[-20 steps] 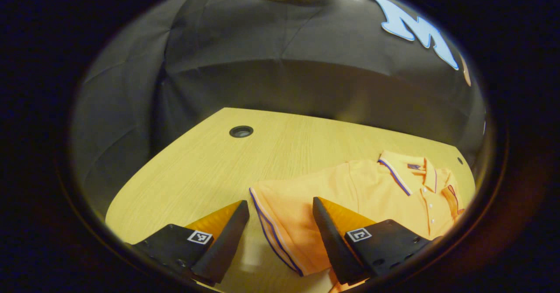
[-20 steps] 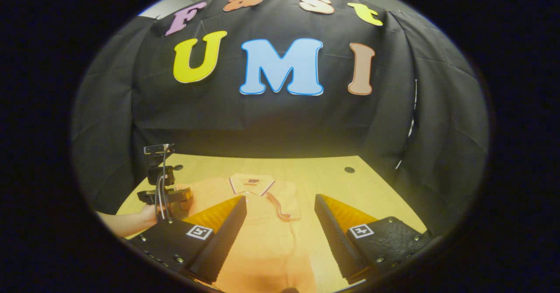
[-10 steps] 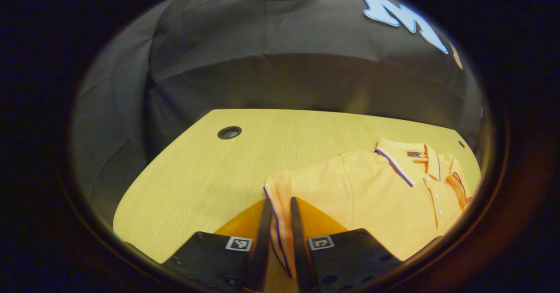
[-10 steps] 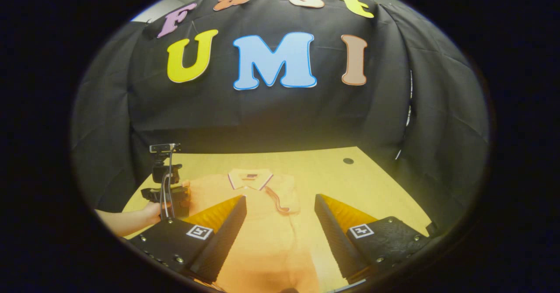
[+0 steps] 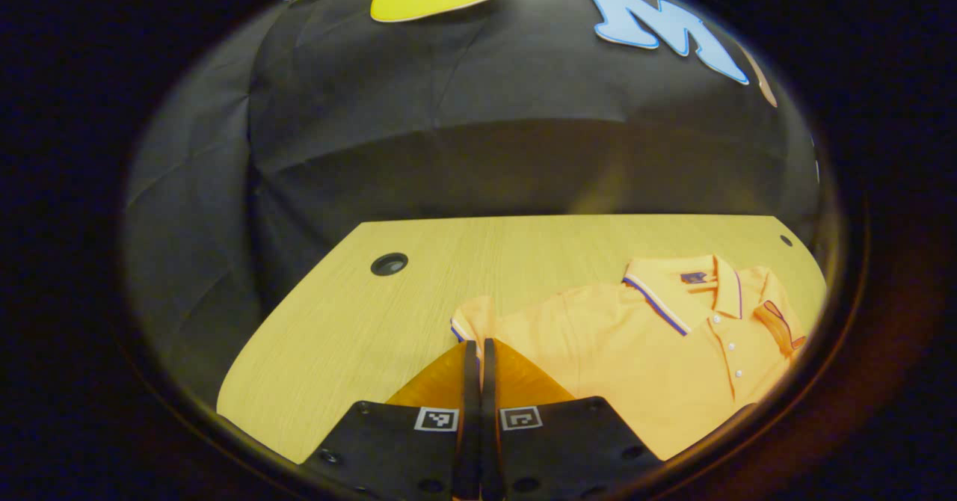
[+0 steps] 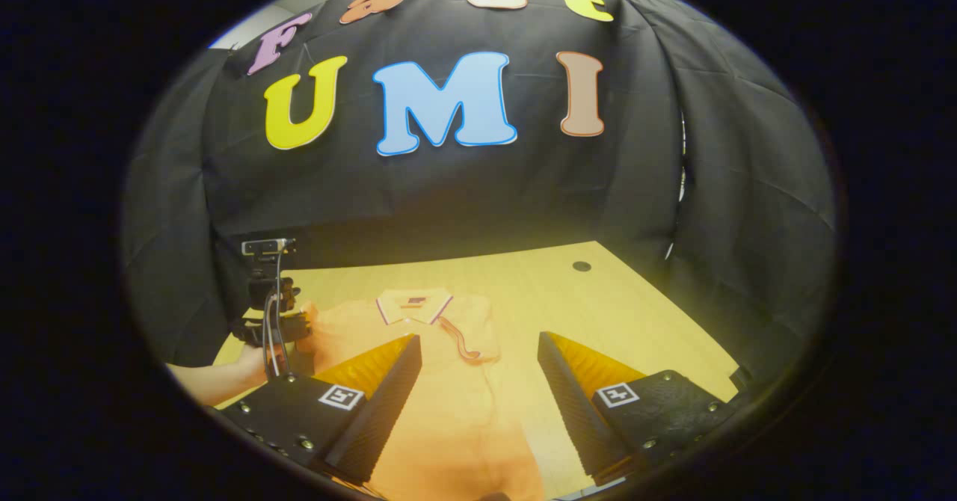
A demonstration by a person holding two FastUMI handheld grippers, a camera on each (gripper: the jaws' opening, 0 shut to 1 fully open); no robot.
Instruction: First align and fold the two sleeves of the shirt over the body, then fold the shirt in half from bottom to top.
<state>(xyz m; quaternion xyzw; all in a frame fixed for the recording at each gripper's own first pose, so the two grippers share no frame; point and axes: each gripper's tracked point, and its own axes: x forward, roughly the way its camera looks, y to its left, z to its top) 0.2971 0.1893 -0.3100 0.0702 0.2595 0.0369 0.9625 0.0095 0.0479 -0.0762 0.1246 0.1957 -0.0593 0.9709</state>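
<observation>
An orange polo shirt [image 5: 635,344] lies flat on the wooden table [image 5: 336,336], collar toward the booth's wall. My left gripper [image 5: 475,351] is shut on the shirt's near sleeve [image 5: 467,318], whose striped cuff bunches at the fingertips. The far sleeve [image 5: 781,321] lies folded over the chest. In the right gripper view the shirt [image 6: 448,411] stretches away under my right gripper [image 6: 478,351], which hangs open above the shirt's body with nothing between its fingers. The left gripper [image 6: 273,329] shows there at the shirt's left side, held by a hand [image 6: 250,363].
The table has a round cable hole at its far left [image 5: 389,264] and a smaller one at the far right [image 5: 785,241]. Bare wood [image 6: 598,314] lies right of the shirt. The black cloth wall stands close behind the table.
My left gripper went from open around the sleeve's cuff to shut on it, and the sleeve has bunched up. The right gripper stayed open and drifted slightly.
</observation>
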